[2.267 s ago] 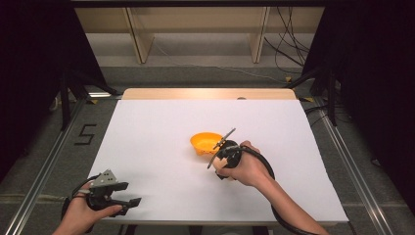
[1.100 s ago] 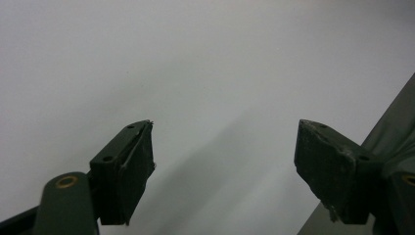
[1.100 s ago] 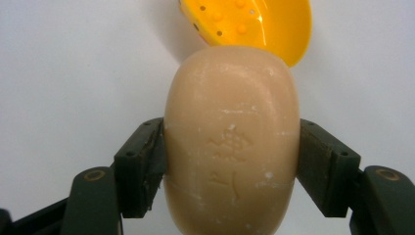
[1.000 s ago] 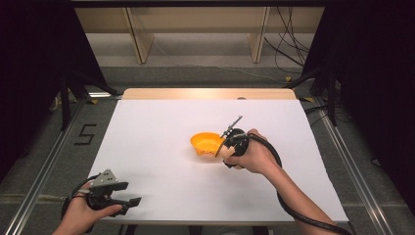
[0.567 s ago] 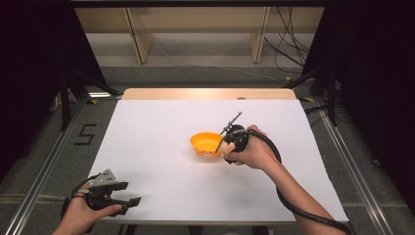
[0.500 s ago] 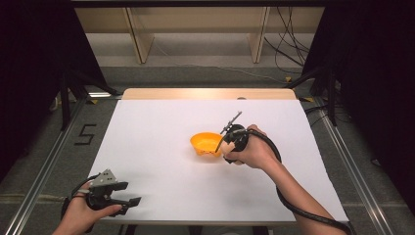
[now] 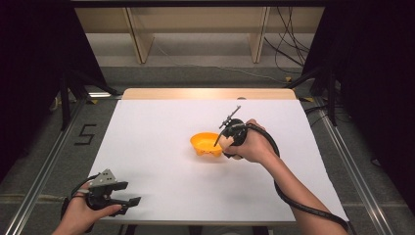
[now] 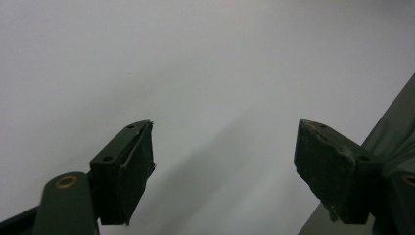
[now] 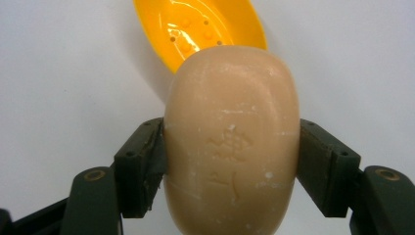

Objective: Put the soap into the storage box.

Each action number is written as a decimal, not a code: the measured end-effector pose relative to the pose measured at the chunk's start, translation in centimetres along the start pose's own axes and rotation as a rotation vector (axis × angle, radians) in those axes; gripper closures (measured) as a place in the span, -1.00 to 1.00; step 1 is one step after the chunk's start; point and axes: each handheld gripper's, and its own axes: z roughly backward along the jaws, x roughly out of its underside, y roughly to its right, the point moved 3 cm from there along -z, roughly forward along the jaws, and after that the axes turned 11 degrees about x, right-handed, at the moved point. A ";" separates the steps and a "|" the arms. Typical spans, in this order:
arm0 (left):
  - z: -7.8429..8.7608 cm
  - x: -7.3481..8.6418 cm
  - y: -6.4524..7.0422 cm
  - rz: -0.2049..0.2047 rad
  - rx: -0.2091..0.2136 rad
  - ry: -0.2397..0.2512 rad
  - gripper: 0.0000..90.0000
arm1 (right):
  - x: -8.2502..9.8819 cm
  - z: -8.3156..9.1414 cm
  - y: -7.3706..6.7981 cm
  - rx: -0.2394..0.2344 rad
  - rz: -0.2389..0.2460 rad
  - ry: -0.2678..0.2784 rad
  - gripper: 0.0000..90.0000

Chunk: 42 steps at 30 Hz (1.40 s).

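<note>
Filling the centre of the right gripper view, the beige oval bar of soap (image 9: pixel 232 142) sits clamped between the two black jaws of the right gripper (image 9: pixel 232 169), one pad pressed against each long side. Its surface is smooth and waxy, with fine scratches, pale flecks and a faint embossed mark; its lower end is cut off by the frame edge. At 12 o'clock from the bar lies the glossy orange plastic soap dish (image 9: pixel 200 29), shallow, with raised studs and small drain holes; the bar hides its near rim. In the high view, the right gripper (image 7: pixel 226 143) holds the bar just beside the dish (image 7: pixel 205 143) at 3 o'clock, near the centre of the matte white table (image 7: pixel 161 127). The left gripper (image 7: pixel 125 198) rests at 7 o'clock, jaws spread wide, nothing between them.
</note>
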 end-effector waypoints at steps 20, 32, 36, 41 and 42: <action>0.1 0.0 0.1 0.011 0.007 0.008 -0.51 | -1.5 -0.4 0.5 0.001 0.014 0.005 -0.26; 0.0 0.0 0.2 0.013 0.007 0.010 -0.51 | -2.2 -0.6 0.8 0.010 0.036 0.004 -0.26; 0.1 0.0 0.2 0.012 0.006 0.010 -0.51 | -2.4 -0.7 0.9 0.002 0.060 0.006 -0.26; 0.1 0.0 0.2 0.015 0.007 0.011 -0.51 | -2.8 -0.9 0.9 -0.015 0.091 0.017 -0.26; 0.1 0.0 0.2 0.015 0.007 0.011 -0.51 | -2.8 -0.9 0.9 -0.015 0.091 0.017 -0.26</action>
